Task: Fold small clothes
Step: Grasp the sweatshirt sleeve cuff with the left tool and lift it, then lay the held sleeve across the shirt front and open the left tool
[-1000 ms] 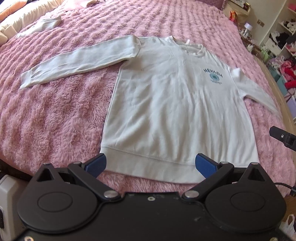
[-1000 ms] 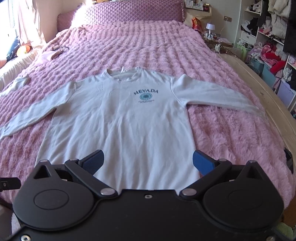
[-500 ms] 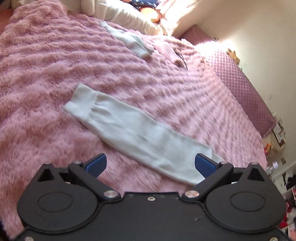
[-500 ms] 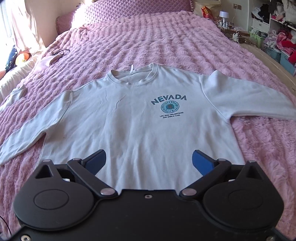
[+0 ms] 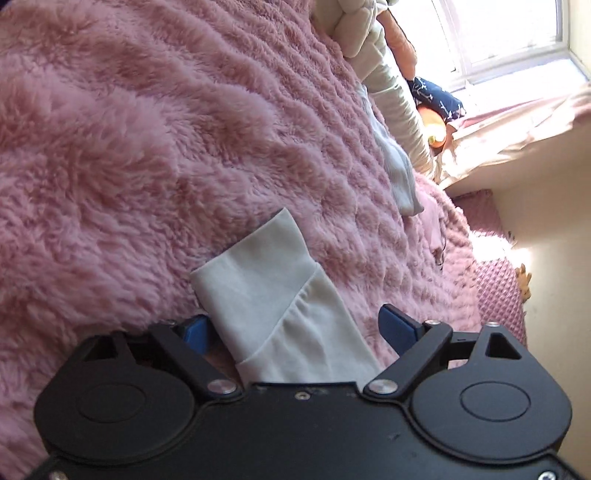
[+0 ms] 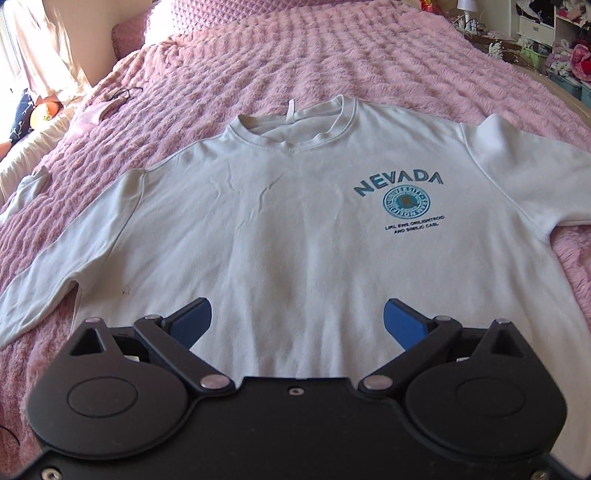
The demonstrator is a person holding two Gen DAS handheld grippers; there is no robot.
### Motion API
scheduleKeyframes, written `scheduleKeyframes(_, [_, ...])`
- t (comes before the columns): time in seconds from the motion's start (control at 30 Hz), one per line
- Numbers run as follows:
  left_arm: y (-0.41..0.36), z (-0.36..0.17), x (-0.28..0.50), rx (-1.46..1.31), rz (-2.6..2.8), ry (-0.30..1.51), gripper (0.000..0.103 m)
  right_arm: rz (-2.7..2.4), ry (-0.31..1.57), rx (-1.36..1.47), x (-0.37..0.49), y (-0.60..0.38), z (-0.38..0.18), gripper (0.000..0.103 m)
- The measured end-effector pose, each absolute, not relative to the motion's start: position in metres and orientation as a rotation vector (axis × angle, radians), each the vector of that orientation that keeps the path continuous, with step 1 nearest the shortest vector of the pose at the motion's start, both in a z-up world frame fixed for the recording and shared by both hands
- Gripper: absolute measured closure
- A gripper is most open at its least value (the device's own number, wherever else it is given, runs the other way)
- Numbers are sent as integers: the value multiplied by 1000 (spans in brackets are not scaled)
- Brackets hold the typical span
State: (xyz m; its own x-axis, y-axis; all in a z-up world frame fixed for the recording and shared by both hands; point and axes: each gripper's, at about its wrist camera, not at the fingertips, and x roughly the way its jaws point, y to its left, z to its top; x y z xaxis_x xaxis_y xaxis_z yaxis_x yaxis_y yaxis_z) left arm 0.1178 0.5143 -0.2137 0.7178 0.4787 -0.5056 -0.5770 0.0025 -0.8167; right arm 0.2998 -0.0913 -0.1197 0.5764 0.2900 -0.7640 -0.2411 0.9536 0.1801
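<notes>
Pink fluffy blanket (image 6: pixel 332 66) covers the whole bed, and on it a white sweatshirt (image 6: pixel 295 229) lies flat with the front side up. In the right wrist view its collar (image 6: pixel 295 127) is at 12 o'clock and the blue word NEVADA (image 6: pixel 397 184) with a round emblem under it sits at about 2 o'clock from the middle of the chest. One sleeve goes out toward 8 o'clock, the other toward 3 o'clock and leaves the picture. The right gripper (image 6: pixel 297 325) hangs over the lower part of the body of the sweatshirt, its two blue fingers (image 6: pixel 192 321) spread wide, and nothing is held between them.

In the left wrist view the cuff (image 5: pixel 255 266) of one sleeve (image 5: pixel 310 343) lies on the blanket and points to about 11 o'clock. The left gripper (image 5: pixel 295 328) is around this sleeve: the jaws are wide open, one blue finger just beside the sleeve edge at 9 o'clock, the other at 3 o'clock a little apart from the cloth. It grips nothing. If the fingers touch the blanket, I cannot tell.

At 1 o'clock in this view a small pale garment (image 5: pixel 400 173) lies near the bed's edge, and behind it are light pillows (image 5: pixel 391 85) and a bright window (image 5: pixel 491 33). At 2 o'clock in the right wrist view stand shelves with clutter (image 6: pixel 554 44).
</notes>
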Motion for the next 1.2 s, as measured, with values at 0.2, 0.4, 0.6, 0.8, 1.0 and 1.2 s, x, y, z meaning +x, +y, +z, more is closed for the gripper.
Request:
scheduleKeyframes(0.2, [512,-219,114,-1452,730,31,97,316,898,34,298,-98,-123,1])
scheduleKeyframes(0.4, [478,-157,152,-1403,506,-2,98,291,873,67,299,-123,-115,1])
scheduleKeyframes(0.6, [382,-93,242,-1355,60,61,98,209,837,85,297,-166,-105,1])
scheduleKeyframes(0.8, [228,-101,347,-1382,-323,255,98,106,799,141,304,-217,-93,1])
scheduleKeyframes(1.0, [104,-155,413,-1295,-438,603,56,65,780,196,311,-250,-88,1])
scheduleKeyframes(1.2, [176,-156,388,-1135,-277,525,24,162,827,302,319,-258,-114,4])
